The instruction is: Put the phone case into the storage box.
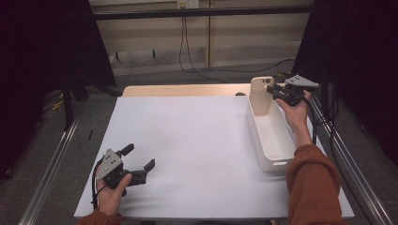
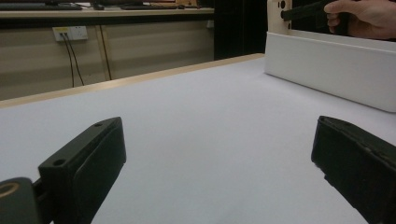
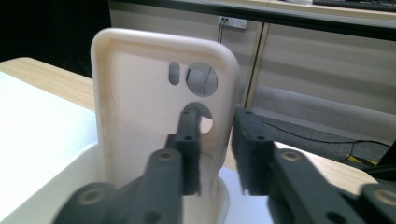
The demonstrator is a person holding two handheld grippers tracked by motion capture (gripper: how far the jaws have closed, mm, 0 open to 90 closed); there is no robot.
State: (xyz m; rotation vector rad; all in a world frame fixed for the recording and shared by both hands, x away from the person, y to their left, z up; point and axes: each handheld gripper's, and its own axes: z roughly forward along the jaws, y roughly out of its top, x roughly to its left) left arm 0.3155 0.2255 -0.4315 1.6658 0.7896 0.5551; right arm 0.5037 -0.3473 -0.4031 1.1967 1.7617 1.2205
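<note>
A cream phone case [image 1: 260, 96] stands upright at the far end of a white bin [image 1: 277, 161], camera cutouts at the top. My right gripper [image 1: 272, 89] reaches it from the right. In the right gripper view the case [image 3: 140, 116] has its right edge between the jaws of the right gripper [image 3: 217, 154]: one jaw inside the shell, the other outside. A small gap shows beside the inner pad, so the jaws stand slightly open. My left gripper [image 1: 139, 157] rests low at the front left of the table, open wide with nothing between its fingers [image 2: 88, 168].
A white sheet [image 1: 187, 140] covers the table, with a bare wood strip [image 1: 183, 90] along the far edge. The long white bin [image 2: 327, 60] lies along the right side. Metal rails flank the table, and cables lie on the floor behind.
</note>
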